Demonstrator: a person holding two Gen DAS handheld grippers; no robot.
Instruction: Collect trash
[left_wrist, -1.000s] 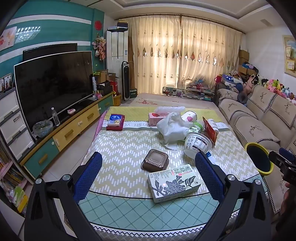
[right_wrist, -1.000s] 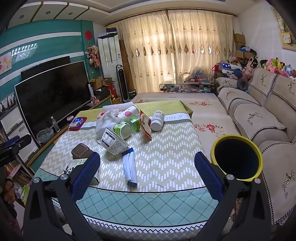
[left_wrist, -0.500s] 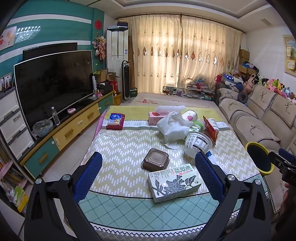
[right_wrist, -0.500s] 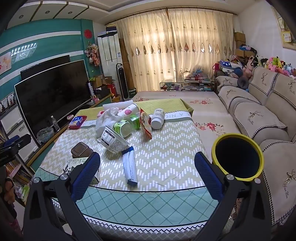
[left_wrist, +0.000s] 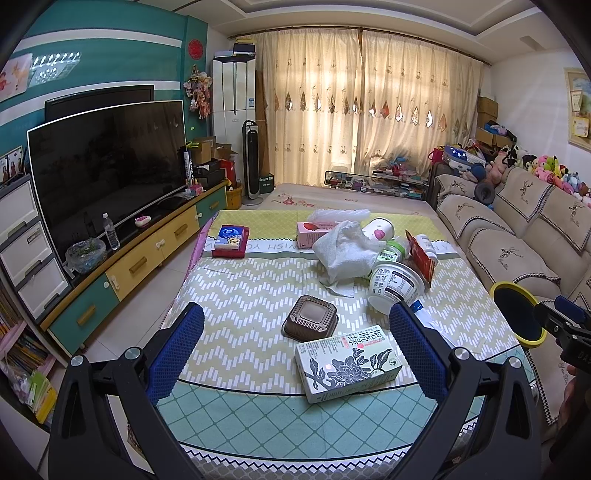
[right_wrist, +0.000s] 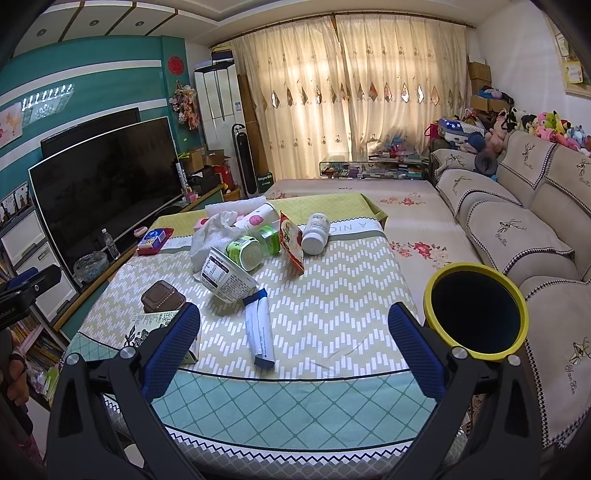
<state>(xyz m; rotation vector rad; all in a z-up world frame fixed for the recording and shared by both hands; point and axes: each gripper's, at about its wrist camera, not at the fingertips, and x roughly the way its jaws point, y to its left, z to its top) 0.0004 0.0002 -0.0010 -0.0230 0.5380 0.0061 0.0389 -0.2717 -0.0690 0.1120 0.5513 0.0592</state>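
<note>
A: What is hidden or cut off?
B: The carton sits half behind the right tongs' left finger. In the left view the tube is mostly behind the left tongs' right finger. The bin is partly covered there by the other tool.

A: How are the tongs held?
B: Both hover over the desk's near edge, pointing across it, wide apart, gripping nothing.

A: And the trash?
B: The carton lies flat at the near edge, a brown tray just behind. A tipped cup, crumpled wrap, a green jar, a red packet and a white bottle cluster mid-desk. The yellow-rimmed bin stands beside the desk, by the sofa.
</note>
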